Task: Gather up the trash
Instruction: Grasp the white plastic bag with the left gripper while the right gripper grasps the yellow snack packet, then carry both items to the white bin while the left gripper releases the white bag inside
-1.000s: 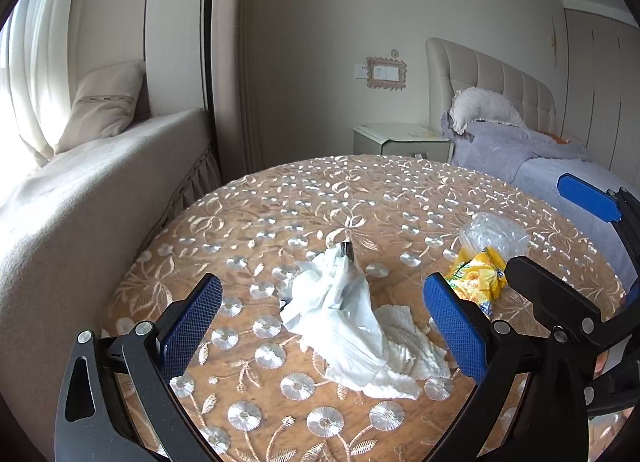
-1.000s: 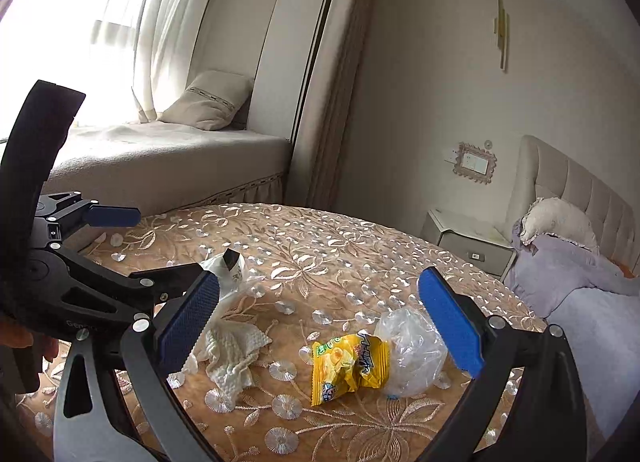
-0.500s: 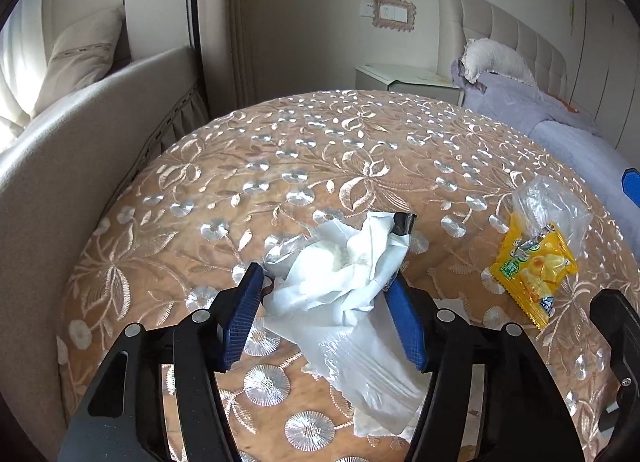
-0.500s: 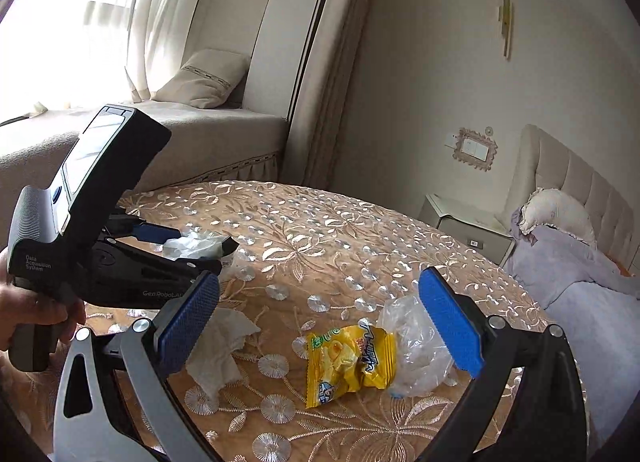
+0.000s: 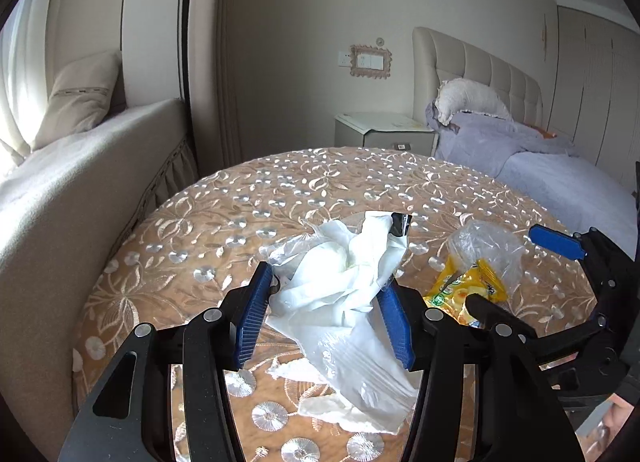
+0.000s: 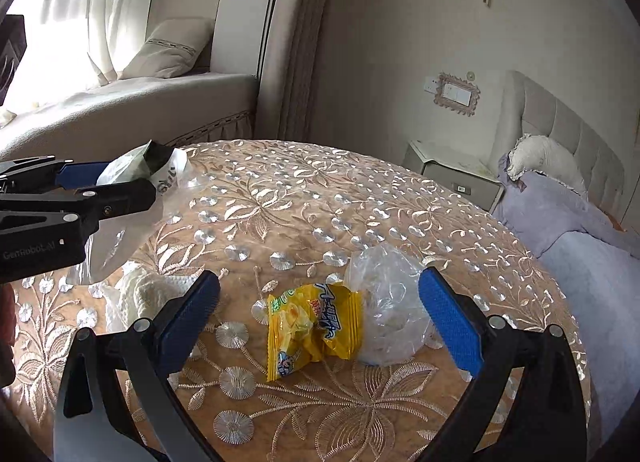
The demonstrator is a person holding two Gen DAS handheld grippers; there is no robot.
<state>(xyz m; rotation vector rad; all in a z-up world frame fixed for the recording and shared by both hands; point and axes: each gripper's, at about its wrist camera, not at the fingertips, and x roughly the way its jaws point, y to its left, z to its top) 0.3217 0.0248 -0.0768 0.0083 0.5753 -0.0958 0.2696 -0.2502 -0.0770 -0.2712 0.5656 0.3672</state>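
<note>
My left gripper [image 5: 326, 322] is shut on a crumpled white plastic bag [image 5: 344, 282] and holds it above the round table; from the right wrist view the left gripper [image 6: 100, 186] shows at the left with the bag [image 6: 132, 170] lifted. A white paper tissue [image 6: 148, 290] lies on the table under it. My right gripper [image 6: 316, 318] is open, its blue pads either side of a yellow snack wrapper [image 6: 312, 326] and a clear plastic bag [image 6: 384, 302] lying on the table. The wrapper also shows in the left wrist view [image 5: 464, 294].
The round table [image 6: 320, 206] has an embroidered tan cloth. A cushioned window seat [image 5: 80, 166] stands to the left, a nightstand [image 5: 384, 130] behind, and a bed with lilac bedding [image 5: 540, 166] at the right.
My left gripper closed on the white bag and lifted it off the table, leaving the tissue behind. My right gripper moved down and closer over the yellow wrapper, still open.
</note>
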